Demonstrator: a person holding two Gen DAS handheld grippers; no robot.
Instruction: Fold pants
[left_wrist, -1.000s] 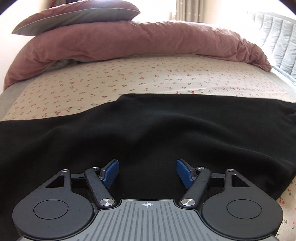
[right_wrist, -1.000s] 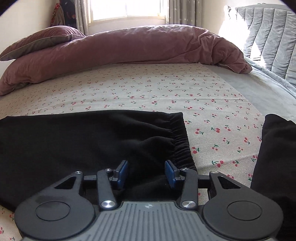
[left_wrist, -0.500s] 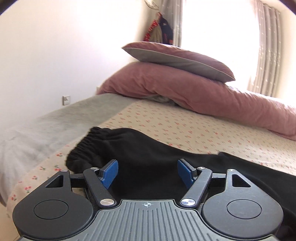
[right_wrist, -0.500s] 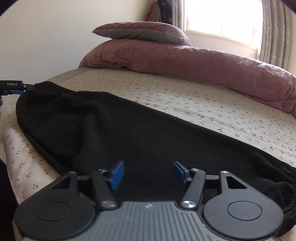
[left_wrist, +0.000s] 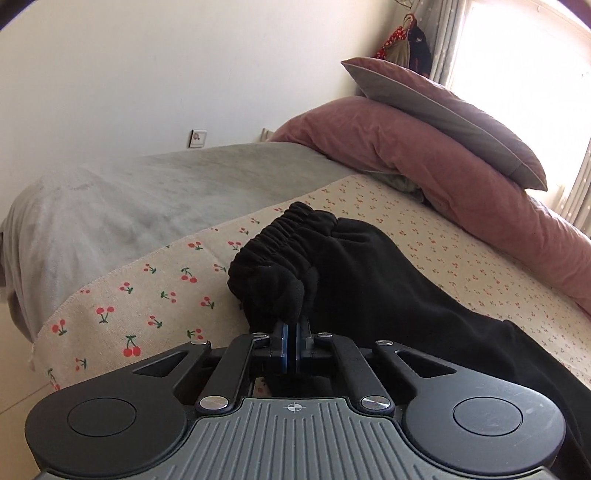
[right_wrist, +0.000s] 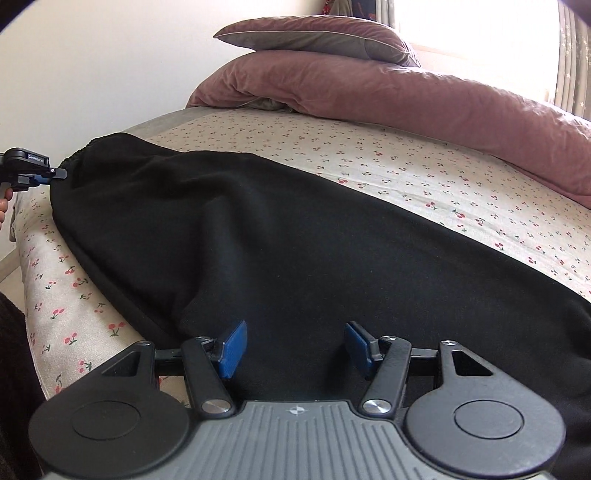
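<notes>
Left wrist view: the left gripper (left_wrist: 293, 334), open a moment ago, now pinches the gathered cuff (left_wrist: 282, 240) of the pants (left_wrist: 388, 295) at the sheet's (left_wrist: 147, 295) edge; a fold can start.

Right wrist view: the right gripper (right_wrist: 291, 347) stands spread over the pants' middle, holding nothing. The pants lie flat, long axis running upper left to lower right, cuff at far left.

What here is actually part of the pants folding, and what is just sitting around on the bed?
Part of the job:
- black pants
- left gripper, shut on the gathered end of the pants
- right gripper, open over the pants

Just lying about:
- pink duvet
- pillow on top of it
- cherry-print sheet
- grey blanket
</notes>
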